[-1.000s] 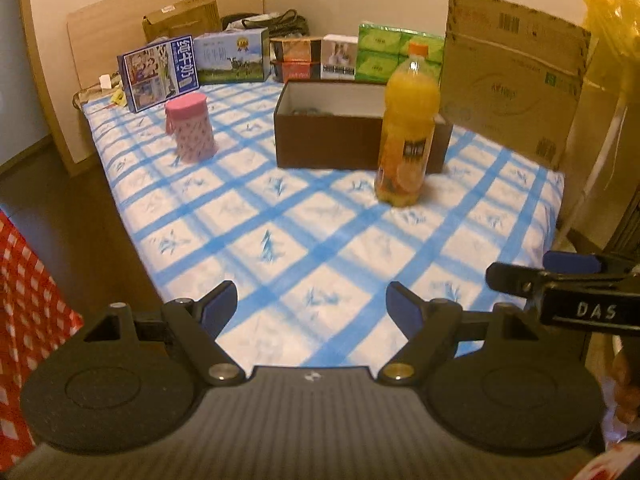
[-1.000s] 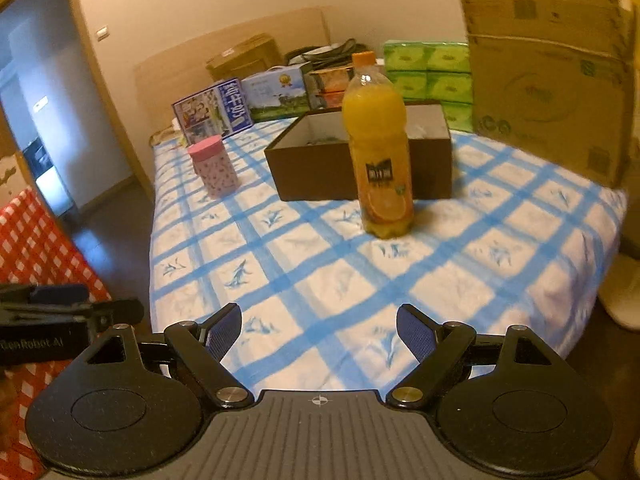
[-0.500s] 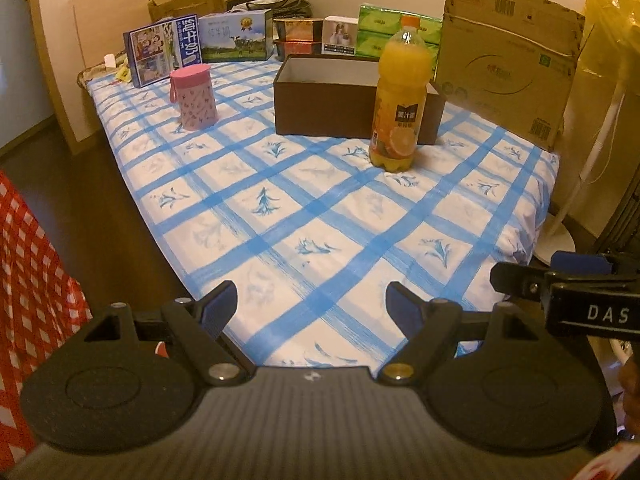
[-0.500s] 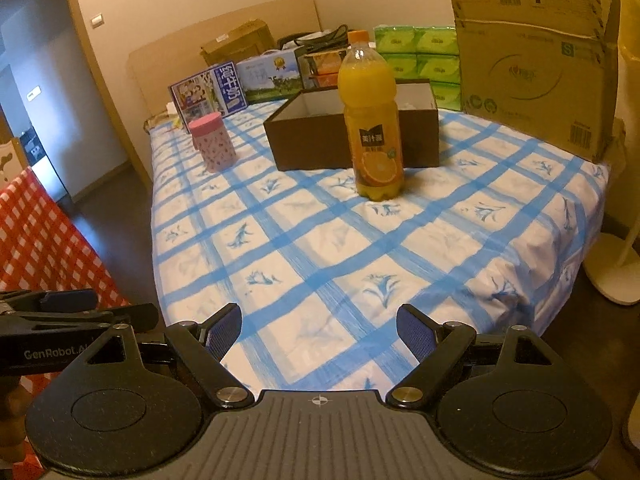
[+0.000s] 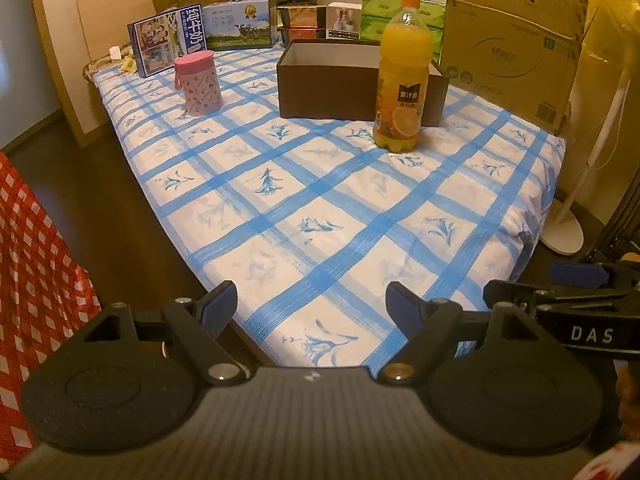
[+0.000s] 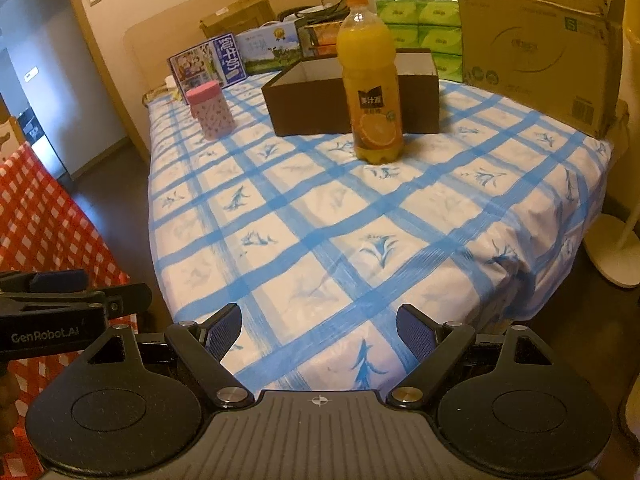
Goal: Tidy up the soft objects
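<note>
A bed with a blue-checked sheet point(image 5: 320, 208) fills both views. On it stand a pink lidded cup point(image 5: 198, 82), an open dark brown box point(image 5: 352, 80) and an orange juice bottle point(image 5: 402, 76); they also show in the right wrist view as the cup point(image 6: 210, 110), the box point(image 6: 320, 100) and the bottle point(image 6: 372, 80). My left gripper point(image 5: 312, 308) is open and empty over the bed's near edge. My right gripper point(image 6: 320, 328) is open and empty there too. Each gripper shows at the edge of the other's view.
Milk cartons point(image 5: 168, 44), green tissue packs point(image 5: 400, 12) and a big cardboard box point(image 5: 512, 40) line the far side and right of the bed. A red-checked cloth point(image 5: 32, 260) hangs at the left. A white fan base point(image 5: 564, 232) stands on the floor at right.
Both grippers have pulled back from the bed and risen, so the whole sheet and its near edge now show. Both stay open and empty.
</note>
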### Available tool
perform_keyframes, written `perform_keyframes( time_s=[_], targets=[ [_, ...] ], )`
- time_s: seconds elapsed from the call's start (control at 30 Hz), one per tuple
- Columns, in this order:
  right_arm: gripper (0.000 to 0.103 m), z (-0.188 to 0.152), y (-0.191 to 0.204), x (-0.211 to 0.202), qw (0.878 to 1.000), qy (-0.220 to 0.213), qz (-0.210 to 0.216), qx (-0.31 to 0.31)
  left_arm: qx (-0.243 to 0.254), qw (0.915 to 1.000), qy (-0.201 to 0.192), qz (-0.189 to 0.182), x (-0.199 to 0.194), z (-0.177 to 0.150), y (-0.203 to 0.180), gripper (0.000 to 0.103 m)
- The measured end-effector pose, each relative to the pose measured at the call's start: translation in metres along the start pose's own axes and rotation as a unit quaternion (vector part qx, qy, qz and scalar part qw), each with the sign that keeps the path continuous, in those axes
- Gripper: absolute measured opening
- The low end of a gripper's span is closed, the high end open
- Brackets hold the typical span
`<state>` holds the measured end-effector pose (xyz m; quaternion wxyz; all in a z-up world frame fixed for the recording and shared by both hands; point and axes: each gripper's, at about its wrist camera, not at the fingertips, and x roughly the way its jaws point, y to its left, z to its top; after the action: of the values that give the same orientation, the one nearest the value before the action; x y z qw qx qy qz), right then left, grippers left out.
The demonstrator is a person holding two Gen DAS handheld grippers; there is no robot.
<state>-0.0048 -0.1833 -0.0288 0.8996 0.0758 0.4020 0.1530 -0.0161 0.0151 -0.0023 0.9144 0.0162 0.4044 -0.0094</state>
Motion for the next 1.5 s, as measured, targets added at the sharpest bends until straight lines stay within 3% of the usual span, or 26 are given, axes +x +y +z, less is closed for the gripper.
perform_keyframes(
  time_s=[1.5],
  targets=[
    [0.084,0.0012,-0.0035,0.0003,1.0,0.001,-0.007,0.007,0.006,1.0,0.0,-0.007,-0.0014,-0.0017,-0.0007,0.08]
  ],
)
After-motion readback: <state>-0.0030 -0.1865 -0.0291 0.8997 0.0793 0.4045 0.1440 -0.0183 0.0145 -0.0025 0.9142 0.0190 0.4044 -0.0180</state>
